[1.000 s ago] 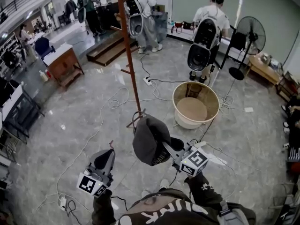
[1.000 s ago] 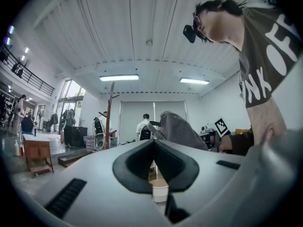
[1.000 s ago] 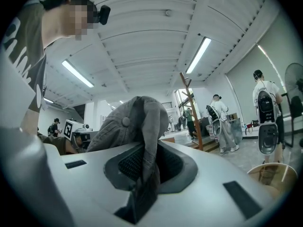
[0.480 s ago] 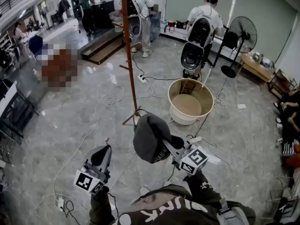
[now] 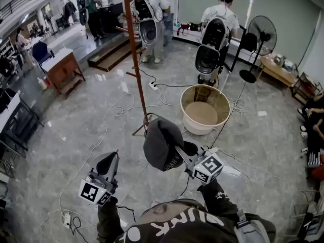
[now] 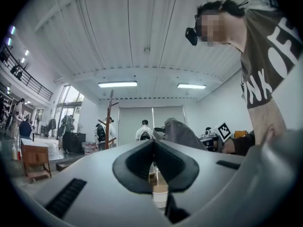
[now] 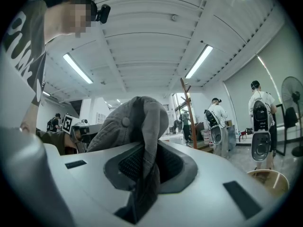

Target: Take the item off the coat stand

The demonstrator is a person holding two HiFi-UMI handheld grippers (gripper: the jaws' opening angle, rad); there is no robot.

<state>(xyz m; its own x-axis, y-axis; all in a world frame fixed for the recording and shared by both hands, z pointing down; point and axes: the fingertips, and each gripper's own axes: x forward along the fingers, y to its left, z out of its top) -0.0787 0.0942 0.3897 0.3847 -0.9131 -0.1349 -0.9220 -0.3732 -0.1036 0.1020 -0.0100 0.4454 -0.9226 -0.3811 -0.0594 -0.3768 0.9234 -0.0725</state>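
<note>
A grey cap (image 5: 161, 143) hangs in the air, clear of the brown coat stand (image 5: 133, 54), whose pole rises just behind and left of it. My right gripper (image 5: 178, 153) is shut on the cap's brim. In the right gripper view the cap (image 7: 135, 122) bulges up from between the jaws, its fabric pinched between them. My left gripper (image 5: 108, 164) is lower left, jaws together with nothing in them; in the left gripper view its closed jaws (image 6: 154, 164) point toward the stand (image 6: 110, 119) and the cap (image 6: 182, 132).
A round beige tub (image 5: 204, 109) stands on the floor right of the stand. Cables (image 5: 121, 108) trail over the grey floor. Two people with backpacks (image 5: 212, 39) stand at the back, a fan (image 5: 259, 39) at the right, a wooden cabinet (image 5: 63, 70) at the left.
The cap in my right gripper has drifted slightly down and stays level with the stand's base. The head view has shifted a little; the left gripper holds about the same place.
</note>
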